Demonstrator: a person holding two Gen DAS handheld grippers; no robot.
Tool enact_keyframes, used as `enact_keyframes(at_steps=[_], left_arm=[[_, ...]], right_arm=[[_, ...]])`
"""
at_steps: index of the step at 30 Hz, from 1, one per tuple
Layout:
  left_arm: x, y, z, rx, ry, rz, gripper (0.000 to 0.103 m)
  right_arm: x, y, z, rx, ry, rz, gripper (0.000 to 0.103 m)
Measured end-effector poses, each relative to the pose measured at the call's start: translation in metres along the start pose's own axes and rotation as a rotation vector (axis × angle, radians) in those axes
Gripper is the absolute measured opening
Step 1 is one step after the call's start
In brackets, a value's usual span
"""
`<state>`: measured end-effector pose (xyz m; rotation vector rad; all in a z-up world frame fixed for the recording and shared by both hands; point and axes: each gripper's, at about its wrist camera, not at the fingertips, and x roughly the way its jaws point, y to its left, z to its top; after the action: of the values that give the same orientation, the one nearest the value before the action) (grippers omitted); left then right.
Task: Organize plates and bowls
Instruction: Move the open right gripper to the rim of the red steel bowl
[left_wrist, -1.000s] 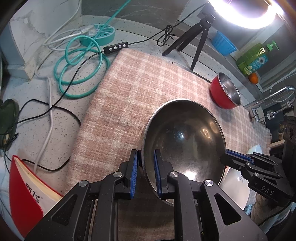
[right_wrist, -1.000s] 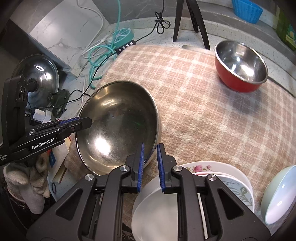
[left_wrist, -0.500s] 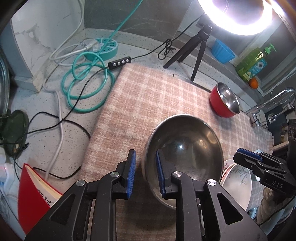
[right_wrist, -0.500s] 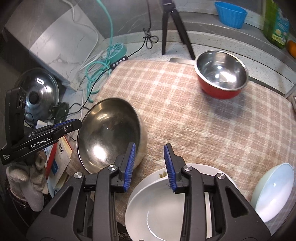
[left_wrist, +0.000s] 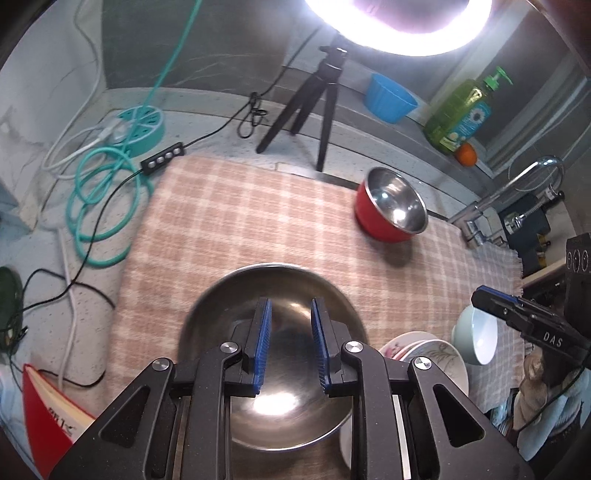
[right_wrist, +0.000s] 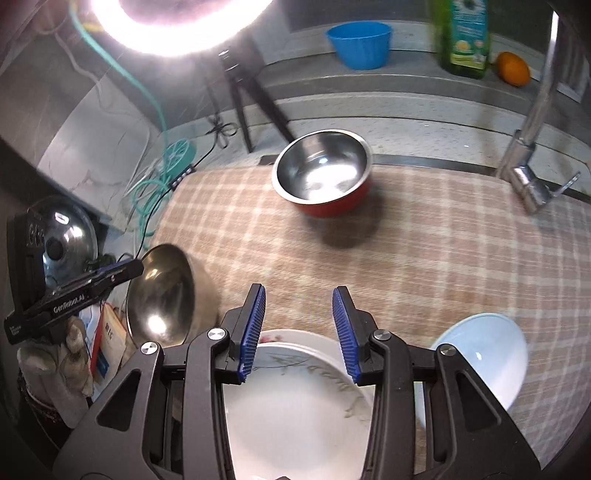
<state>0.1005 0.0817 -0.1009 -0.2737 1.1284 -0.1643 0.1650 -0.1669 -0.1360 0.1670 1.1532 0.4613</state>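
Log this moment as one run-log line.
left claw: open over steel bowl | right claw: opening, empty, above plates | red bowl: untouched

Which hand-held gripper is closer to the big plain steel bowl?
Left. The left hand-held gripper hangs right over the big steel bowl, nothing between its fingers. The right hand-held gripper, jaws opening and empty, is off to the side above the white plates.

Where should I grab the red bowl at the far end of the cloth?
Pinch the red bowl by its thin steel rim, one finger inside and one outside, coming down from above on the near side. It stands upright and open-topped on the plaid cloth, with clear cloth around it; its rounded wall looks too wide and sloped to span.
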Motion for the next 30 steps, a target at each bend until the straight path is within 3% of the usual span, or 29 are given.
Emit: enact_keyframes(at_steps=[11,15,25,30], left_arm=[[0.035,-0.052,0.034,0.059,0.009,-0.047,0.020],[0.053,-0.072,0.056,0.080,0.016,-0.046,0.020],[0.101,-0.073,0.096,0.000,0.090,-0.073,0.020],[0.118,-0.074,0.106,-0.001,0.112,-0.055,0.020]], right_arm=[[0.001,-0.050,0.043,0.093,-0.069,-0.059,0.039],[0.015,-0.060,0.063,0.119,-0.049,-0.032,0.039],[0.063,-0.075,0.090,0.163,0.031,0.016,0.039],[0.080,-0.079,0.097,0.185,0.051,0.029,0.033]])
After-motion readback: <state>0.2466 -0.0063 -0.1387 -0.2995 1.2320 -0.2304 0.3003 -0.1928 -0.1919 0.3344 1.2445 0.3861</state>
